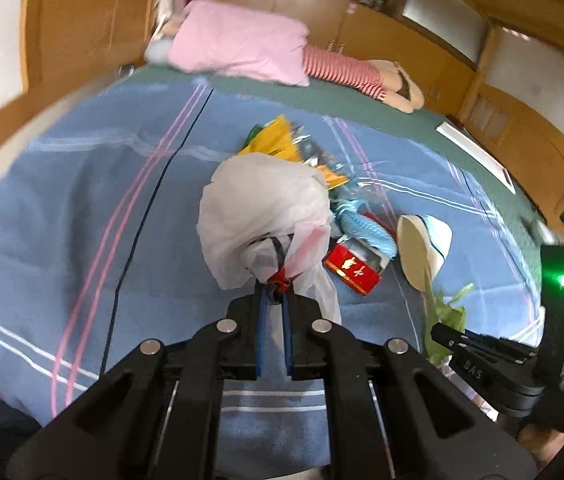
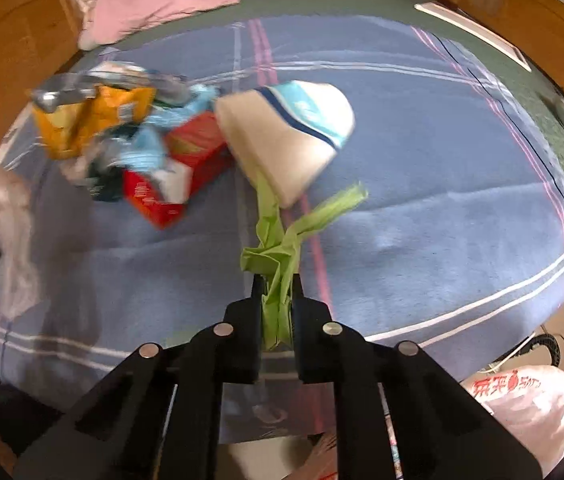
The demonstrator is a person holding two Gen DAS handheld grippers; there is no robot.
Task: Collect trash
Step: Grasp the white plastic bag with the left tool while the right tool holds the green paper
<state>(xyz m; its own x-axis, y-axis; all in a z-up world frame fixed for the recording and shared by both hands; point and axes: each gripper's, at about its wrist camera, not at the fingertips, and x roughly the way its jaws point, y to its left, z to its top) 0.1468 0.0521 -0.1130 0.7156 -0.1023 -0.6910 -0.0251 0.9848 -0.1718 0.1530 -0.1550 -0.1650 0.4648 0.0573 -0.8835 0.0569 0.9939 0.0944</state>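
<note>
My left gripper (image 1: 275,286) is shut on a white plastic bag (image 1: 261,216) and holds its bunched edge above the blue bed blanket (image 1: 81,200). My right gripper (image 2: 277,280) is shut on a crumpled green wrapper (image 2: 277,240) that trails toward a white and blue paper cup (image 2: 294,136) lying on its side. A pile of trash lies on the blanket: a yellow snack bag (image 2: 93,120), a red box (image 2: 177,168) and light blue plastic (image 2: 149,148). In the left wrist view the red box (image 1: 352,268), the cup (image 1: 422,248) and the right gripper (image 1: 438,330) show at right.
A pink pillow (image 1: 237,46) and a doll in red-striped clothes (image 1: 346,70) lie at the bed's head. Wooden cabinets (image 1: 61,32) surround the bed. A white printed bag (image 2: 530,400) sits on the floor beside the bed at lower right.
</note>
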